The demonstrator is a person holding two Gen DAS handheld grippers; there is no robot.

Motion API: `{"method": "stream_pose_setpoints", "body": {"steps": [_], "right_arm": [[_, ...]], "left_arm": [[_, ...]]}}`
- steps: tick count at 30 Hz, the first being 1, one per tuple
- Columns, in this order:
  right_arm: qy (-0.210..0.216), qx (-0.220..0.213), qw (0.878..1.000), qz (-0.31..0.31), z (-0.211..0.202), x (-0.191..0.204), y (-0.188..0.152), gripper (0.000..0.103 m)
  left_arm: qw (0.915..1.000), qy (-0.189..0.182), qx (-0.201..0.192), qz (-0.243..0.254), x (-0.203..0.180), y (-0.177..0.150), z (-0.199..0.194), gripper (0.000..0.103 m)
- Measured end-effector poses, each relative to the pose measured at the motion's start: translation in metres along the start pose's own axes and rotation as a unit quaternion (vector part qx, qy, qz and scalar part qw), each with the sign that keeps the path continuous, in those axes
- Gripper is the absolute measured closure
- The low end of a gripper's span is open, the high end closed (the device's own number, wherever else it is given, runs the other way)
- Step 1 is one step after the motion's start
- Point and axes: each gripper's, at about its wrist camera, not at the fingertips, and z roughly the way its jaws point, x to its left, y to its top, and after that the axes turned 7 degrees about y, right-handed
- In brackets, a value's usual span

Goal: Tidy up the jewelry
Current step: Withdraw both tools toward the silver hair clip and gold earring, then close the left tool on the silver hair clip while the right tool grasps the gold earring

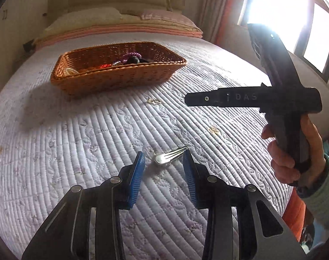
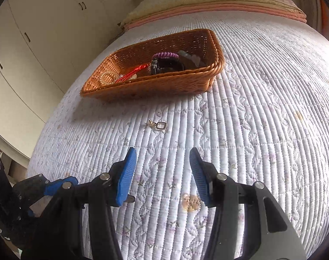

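Wicker basket (image 1: 119, 69) on the left of the quilt (image 1: 77, 134) already holds several pieces: a purple coil band (image 2: 165, 55), a dark jar, a red trinket. Further right, a small gold charm (image 2: 157, 125) lies loose on the quilt. A silver hair clip (image 1: 170, 157) sits between the left gripper (image 1: 164, 164)'s parted, empty jaws. The right gripper (image 2: 162, 169) is likewise spread and empty. At least two pieces remain.
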Motion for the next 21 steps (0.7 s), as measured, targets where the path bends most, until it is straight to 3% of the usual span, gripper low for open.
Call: {"method": "stream_pose_setpoints", "body": {"steps": [2,11,15,21], "right_arm": [[0.004,0.005,1.000,-0.007,0.009,-0.002,0.004,0.062],[0.003,0.007,0.996,-0.091,0.038,0.006,0.018,0.064],[0.000,0.019,0.990,-0.143,0.052,0.013,0.026,0.064],[0.007,0.048,0.979,-0.196,0.079,0.022,0.036,0.064]], "left_arm": [[0.9999,-0.003,0.006,0.012,-0.001,0.001,0.006,0.062],[0.9984,-0.019,0.032,0.043,0.002,0.009,0.036,0.062],[0.9970,-0.032,0.048,0.053,-0.004,0.005,0.050,0.062],[0.9961,-0.019,0.052,0.068,-0.012,0.005,0.055,0.062]]}}
